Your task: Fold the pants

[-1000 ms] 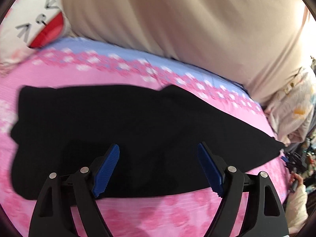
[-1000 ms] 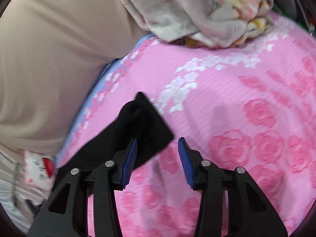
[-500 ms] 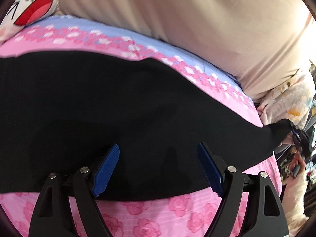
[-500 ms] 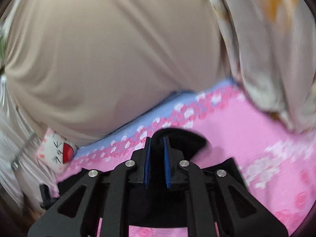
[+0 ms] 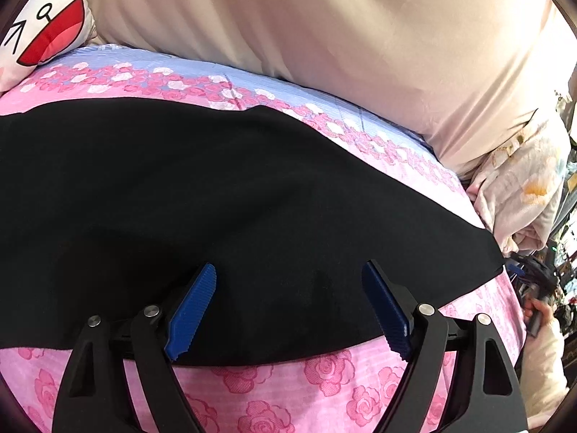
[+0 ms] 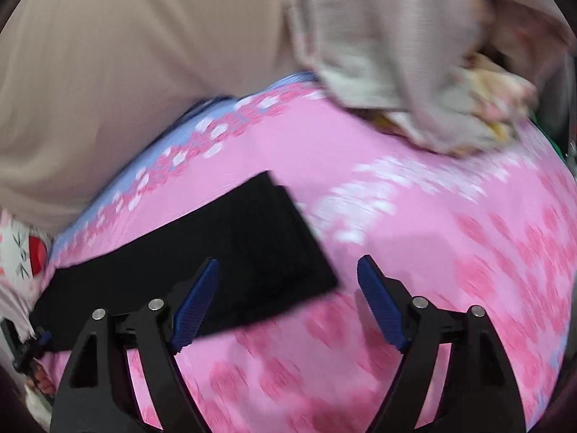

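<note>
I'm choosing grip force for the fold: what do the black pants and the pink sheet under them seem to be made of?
Black pants: seemingly a soft, matte knit or woven cloth; they drape flat with broad, gentle ripples and no shine. The exact fibre can't be told. Pink sheet: a thin printed fabric, probably cotton-like, with fine ribbed lines and a rose print, also matte.

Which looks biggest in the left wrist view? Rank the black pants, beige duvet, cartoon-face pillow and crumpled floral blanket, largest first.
1. black pants and beige duvet: look alike in area, and the pants lie nearer the camera, so unranked.
2. crumpled floral blanket.
3. cartoon-face pillow, partly cut off.
</note>
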`<state>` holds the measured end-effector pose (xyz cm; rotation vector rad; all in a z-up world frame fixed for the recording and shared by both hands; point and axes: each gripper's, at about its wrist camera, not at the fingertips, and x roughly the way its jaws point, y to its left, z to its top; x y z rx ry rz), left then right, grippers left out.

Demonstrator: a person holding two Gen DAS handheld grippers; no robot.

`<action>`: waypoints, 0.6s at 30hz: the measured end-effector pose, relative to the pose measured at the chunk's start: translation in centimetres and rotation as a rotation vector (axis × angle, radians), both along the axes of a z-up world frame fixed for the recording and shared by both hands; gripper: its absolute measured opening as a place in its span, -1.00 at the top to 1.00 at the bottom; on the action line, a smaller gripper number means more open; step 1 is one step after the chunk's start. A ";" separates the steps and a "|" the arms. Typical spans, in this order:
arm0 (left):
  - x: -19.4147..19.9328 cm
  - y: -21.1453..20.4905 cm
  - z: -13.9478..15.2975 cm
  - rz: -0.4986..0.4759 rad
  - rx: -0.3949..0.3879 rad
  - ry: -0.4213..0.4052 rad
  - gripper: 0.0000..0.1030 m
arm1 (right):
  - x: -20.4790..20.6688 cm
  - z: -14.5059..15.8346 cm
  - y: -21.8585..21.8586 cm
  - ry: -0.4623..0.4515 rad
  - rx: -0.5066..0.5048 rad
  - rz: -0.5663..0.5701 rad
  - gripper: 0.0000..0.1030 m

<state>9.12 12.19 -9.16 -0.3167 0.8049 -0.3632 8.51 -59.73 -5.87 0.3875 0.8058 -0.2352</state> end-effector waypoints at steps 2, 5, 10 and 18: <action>-0.5 0.5 0.3 0.013 -0.005 -0.009 -0.56 | 1.8 -1.1 0.9 0.085 -0.076 0.002 0.14; -2.2 1.8 1.2 0.032 0.012 -0.044 -0.56 | 0.6 -0.2 2.2 0.086 -0.127 0.021 0.70; -5.5 7.8 2.6 0.199 0.146 -0.107 -0.59 | -2.9 -0.9 0.0 0.143 -0.140 -0.085 0.52; -7.9 20.7 2.1 0.591 0.023 -0.028 -0.60 | -1.1 5.7 10.8 -0.095 -0.218 -0.022 -0.08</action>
